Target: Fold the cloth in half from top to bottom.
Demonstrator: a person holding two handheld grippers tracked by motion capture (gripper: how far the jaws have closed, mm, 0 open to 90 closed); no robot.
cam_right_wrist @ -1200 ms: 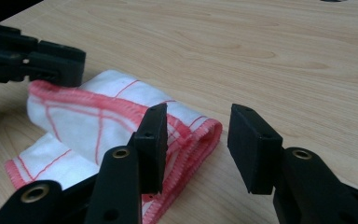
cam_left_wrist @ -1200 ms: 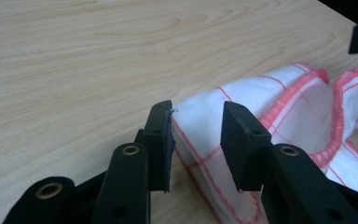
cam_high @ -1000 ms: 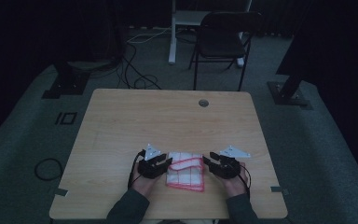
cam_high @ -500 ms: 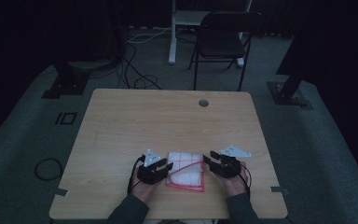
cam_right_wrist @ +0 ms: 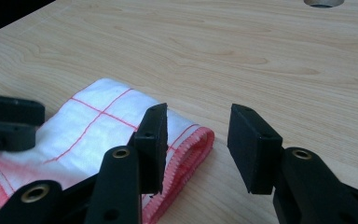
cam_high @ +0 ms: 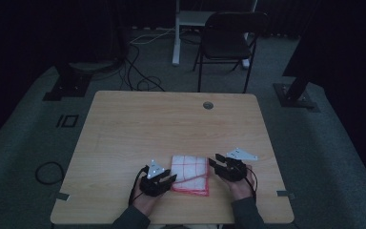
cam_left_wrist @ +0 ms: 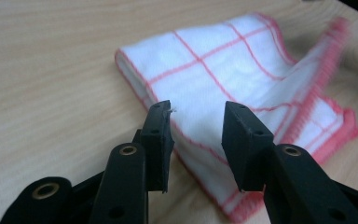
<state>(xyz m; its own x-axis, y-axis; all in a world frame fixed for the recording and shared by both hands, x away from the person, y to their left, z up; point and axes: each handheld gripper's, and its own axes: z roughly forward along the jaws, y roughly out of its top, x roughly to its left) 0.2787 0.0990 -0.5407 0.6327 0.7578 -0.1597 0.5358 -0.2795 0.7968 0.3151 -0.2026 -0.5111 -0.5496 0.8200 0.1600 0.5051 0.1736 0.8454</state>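
Cloth: a white cloth [cam_high: 190, 173] with a red grid and red hem lies folded on the table [cam_high: 171, 129], near its 6 o'clock edge, between the two claws.
Done so far: the cloth looks folded over at least once; the layered edge shows in the right gripper view [cam_right_wrist: 186, 154]. One corner stands lifted and blurred in the left gripper view [cam_left_wrist: 326, 60].
Left to do: by my judgement, a last fold or a flattening of that loose corner.
Left claw [cam_high: 167, 180]: jaws apart, holding nothing, at the cloth's 9 o'clock edge, just beside it.
Right claw [cam_high: 215, 164]: jaws wide, empty, at the cloth's 3 o'clock side, close to the hem.
Table: pale wood grain, bare otherwise, with a round cable hole [cam_high: 208, 105] toward 12 o'clock.
Room: dim, grey carpet, a dark folding chair [cam_high: 228, 43] beyond the table at 12 o'clock, cables [cam_high: 138, 71] on the floor at 11 o'clock.
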